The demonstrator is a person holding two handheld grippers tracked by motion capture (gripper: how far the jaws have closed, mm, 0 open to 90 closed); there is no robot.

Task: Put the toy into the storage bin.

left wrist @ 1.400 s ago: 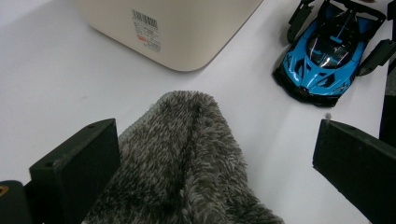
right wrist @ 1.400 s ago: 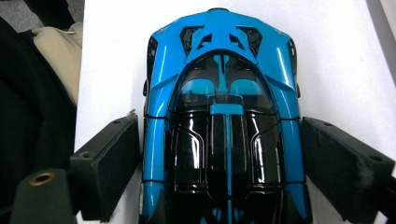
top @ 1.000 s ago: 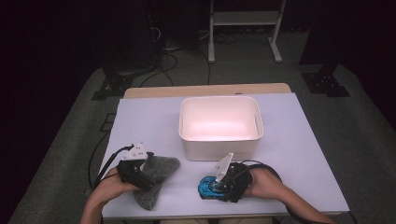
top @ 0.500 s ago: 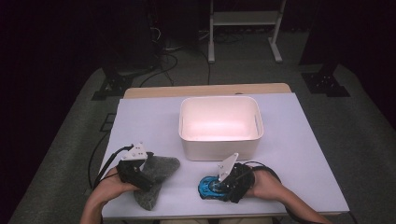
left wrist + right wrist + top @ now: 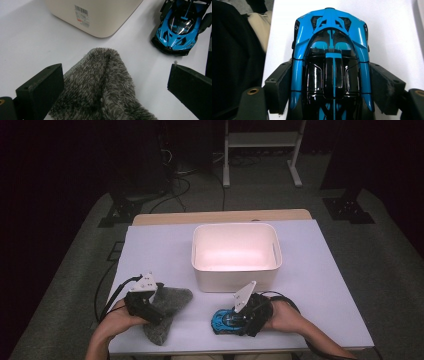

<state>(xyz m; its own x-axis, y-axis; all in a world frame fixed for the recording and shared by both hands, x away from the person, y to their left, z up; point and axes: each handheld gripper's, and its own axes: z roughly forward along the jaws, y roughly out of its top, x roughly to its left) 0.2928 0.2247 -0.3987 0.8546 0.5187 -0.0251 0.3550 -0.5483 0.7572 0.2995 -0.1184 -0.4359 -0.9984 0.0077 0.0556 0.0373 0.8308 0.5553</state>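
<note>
Gripping the blue car (image 5: 331, 65) across its flanks, the right gripper (image 5: 239, 316) sits near the front edge of the counter (image 5: 320, 285), right of centre; in the right gripper view both pads press the car's sides at the cabin, so the hold looks firm and square, probably chosen because the flanks are the flattest faces on a body that otherwise slopes and tapers. The car rests on the counter, its nose pointing away from the gripper toward the left. The left gripper (image 5: 150, 306) hovers over the grey cloth (image 5: 105, 87) by the front left corner, jaws spread wide with a pad on either side of the fuzzy heap and nothing pinched between them (the cloth lies slack and bunched, so a grasp would want the pads lower and closing on a fold). The white bin (image 5: 235, 255) stands mid-counter, just behind both things, open at the top and bare inside, which suggests it is where they are to go. Its front wall, with a barcode label (image 5: 82, 15) in the left gripper view, stands between each thing and the inside, so either would need lifting clear of the rim. Cables trail from both grippers off the front edge; a white stand (image 5: 260, 142) on the floor beyond the counter is well clear.
</note>
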